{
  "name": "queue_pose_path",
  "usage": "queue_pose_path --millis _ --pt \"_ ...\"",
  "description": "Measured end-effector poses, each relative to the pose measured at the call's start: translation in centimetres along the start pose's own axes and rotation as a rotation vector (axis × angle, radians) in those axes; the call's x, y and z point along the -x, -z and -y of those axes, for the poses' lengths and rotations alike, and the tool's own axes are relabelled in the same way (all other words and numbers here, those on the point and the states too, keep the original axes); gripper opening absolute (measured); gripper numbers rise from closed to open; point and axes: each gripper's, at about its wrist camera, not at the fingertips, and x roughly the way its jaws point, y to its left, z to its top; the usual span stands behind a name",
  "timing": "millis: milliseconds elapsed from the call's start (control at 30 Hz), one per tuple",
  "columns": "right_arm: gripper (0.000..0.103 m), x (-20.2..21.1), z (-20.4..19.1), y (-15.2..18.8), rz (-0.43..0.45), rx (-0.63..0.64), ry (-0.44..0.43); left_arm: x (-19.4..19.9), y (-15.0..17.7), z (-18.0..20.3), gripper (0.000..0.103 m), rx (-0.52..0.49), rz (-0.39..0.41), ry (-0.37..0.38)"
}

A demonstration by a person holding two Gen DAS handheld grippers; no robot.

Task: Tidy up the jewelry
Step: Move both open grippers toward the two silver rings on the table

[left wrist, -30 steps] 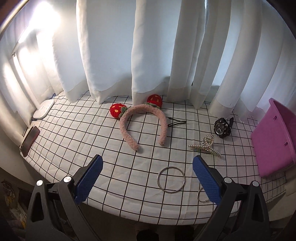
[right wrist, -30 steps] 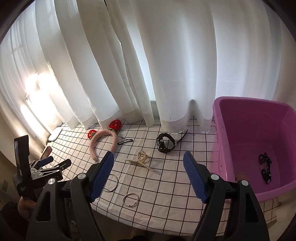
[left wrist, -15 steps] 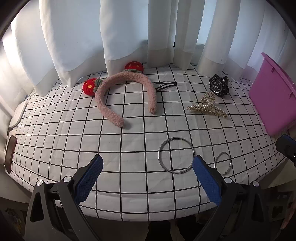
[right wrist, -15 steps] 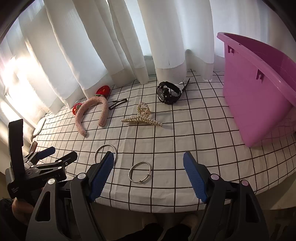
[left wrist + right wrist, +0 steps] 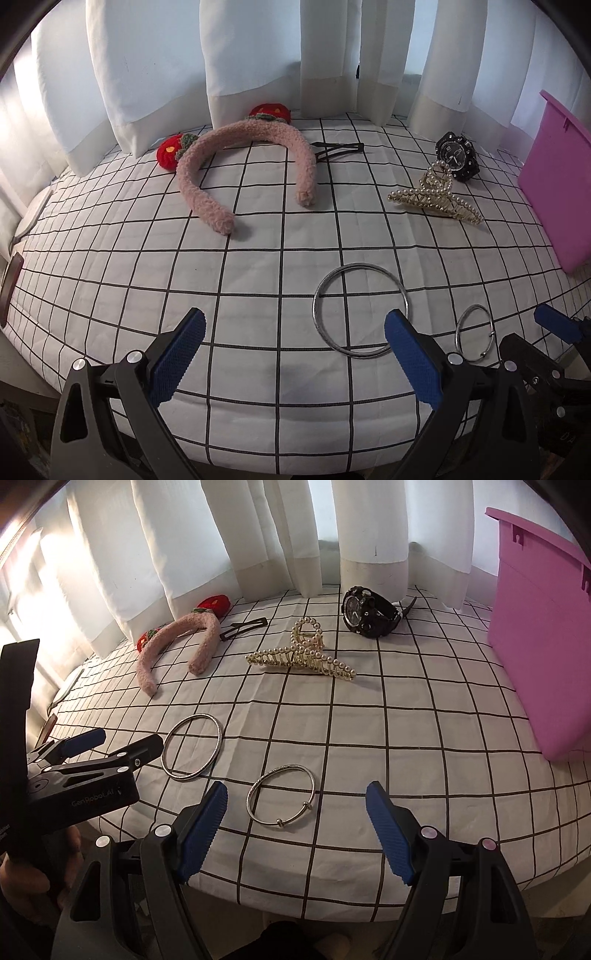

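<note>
Both grippers closer to table edge

Left wrist: left gripper [image 5: 293, 350] fingers open, empty; large bangle [image 5: 360, 309] flat, ahead-right.
Right wrist: right gripper [image 5: 297, 821] fingers open; small bangle [image 5: 281, 796] between them, nearer this hand.

The right tool [image 5: 295, 821] hangs with blue pads spread wide over the near edge of the black-gridded white table [image 5: 424, 738], a thin silver bangle [image 5: 281, 799] lying between them. A larger silver ring [image 5: 192, 746] lies to its left, just beside the left tool [image 5: 114, 744]. Farther back lie a pearl-studded hair claw [image 5: 301, 655], a black wristwatch [image 5: 367, 613] and a pink fuzzy headband [image 5: 177, 646]. A purple plastic bin [image 5: 543, 635] stands at right.
</note>
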Motion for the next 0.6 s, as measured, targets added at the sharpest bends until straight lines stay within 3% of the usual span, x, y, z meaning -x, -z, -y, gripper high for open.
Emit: queue_pose_path --millis 300,600 --pt "0.074 -2.5 -0.7 1.9 0.024 0.082 0.034 -1.7 1.3 0.2 0.096 -0.04 0.043 -0.03" --pt "0.074 -3.3 -0.7 1.8 0.083 0.136 0.122 -1.4 1.4 0.7 0.096 -0.035 0.055 -0.004"
